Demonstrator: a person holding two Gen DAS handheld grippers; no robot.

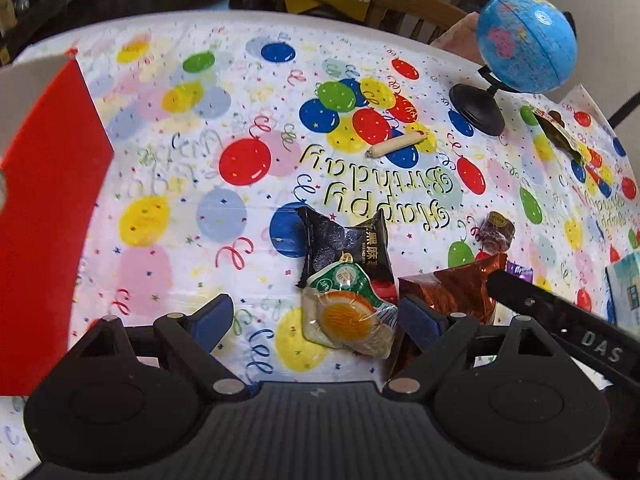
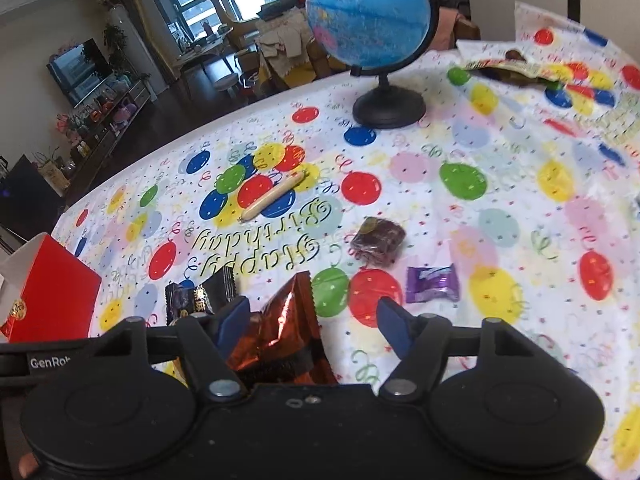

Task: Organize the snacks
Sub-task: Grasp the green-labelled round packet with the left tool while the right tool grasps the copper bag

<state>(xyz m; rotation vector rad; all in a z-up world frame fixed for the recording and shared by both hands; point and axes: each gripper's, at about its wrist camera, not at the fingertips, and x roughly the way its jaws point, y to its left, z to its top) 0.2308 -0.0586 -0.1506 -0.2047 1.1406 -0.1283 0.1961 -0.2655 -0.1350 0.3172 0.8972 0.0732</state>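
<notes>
Nearest the left wrist camera, the left gripper (image 1: 312,316) stands with its blue-padded jaws wide apart over a clear-wrapped snack with a green label and an orange disc inside (image 1: 347,312); that packet lies between the jaws, close against the right pad, though whether it is touched cannot be told, and nothing is gripped. Nearest the right wrist camera, the right gripper (image 2: 310,320) has its jaws partly open around a crinkled copper-red foil packet (image 2: 280,332), whose left side lies at the left pad while the right pad stands clear, so it is not clamped. Just behind lies a black sachet with gold characters (image 1: 344,246), partly under the clear-wrapped snack. Farther out on the balloon-printed birthday tablecloth (image 2: 500,200) lie a small purple wrapped candy (image 2: 432,283), a dark maroon round-wrapped sweet (image 2: 378,240) and a pale beige sausage-shaped stick (image 2: 274,195), each apart from the others. At the table's left edge stands a red cardboard box with a white inner wall (image 1: 44,208), probably the container; its inside is not visible. Beyond stands a blue desk globe on a black stand (image 2: 370,14), with another flat packet (image 2: 516,66) near the far right edge. Judged from this, sorting is early: every visible snack remains loose on the cloth.
</notes>
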